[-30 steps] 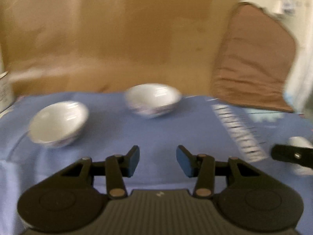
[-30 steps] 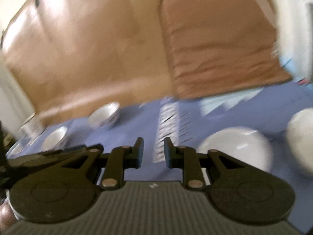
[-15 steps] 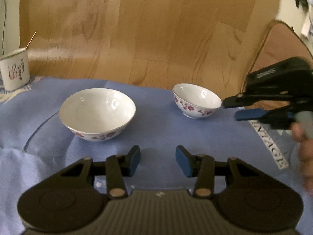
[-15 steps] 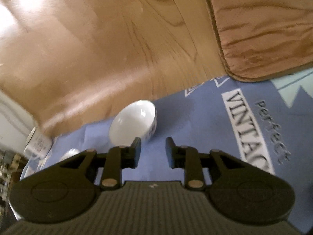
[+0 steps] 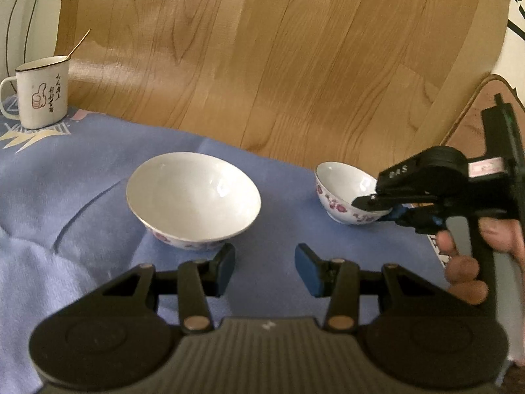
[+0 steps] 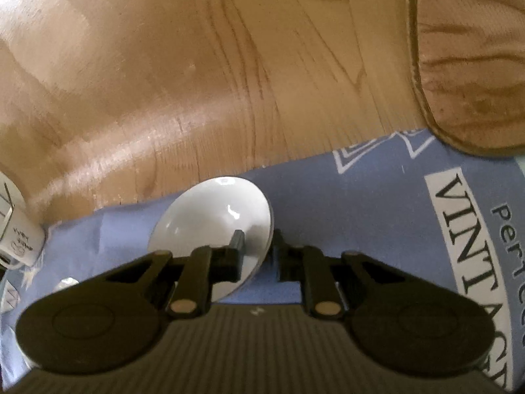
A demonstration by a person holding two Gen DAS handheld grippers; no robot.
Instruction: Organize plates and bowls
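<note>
My right gripper [image 6: 256, 249] has just been closing, and its jaws now straddle the rim of the small bowl [image 6: 216, 216]: one finger sits inside the white hollow, the other outside against the flowered wall. From the right wrist view the pads look pressed onto that thin wall, so I read this as a pinch on the rim at the side nearest me. The left wrist view agrees, showing the right gripper [image 5: 382, 211] reaching in from the right with its tips at the small bowl's [image 5: 341, 197] right-hand edge, the person's hand [image 5: 475, 262] wrapped round the handle.

My left gripper [image 5: 265, 267] has its jaws spread with nothing between them. It hangs just in front of the large bowl [image 5: 193, 197], which lies slightly left of the gap between the blue pads and close to them. Both bowls stand upright on the blue cloth [image 5: 65, 180], apart from each other, the small one to the right of the large one.

So the move I judge to come, nesting the small bowl in the large one, runs leftward across the cloth, lifted clear of the large bowl's rim. The left gripper is the nearer one to steady the large bowl. A rim pinch may let the bowl swing, so I should carry it slowly. A mug [image 5: 41, 93] stands far left, out of the path.
</note>
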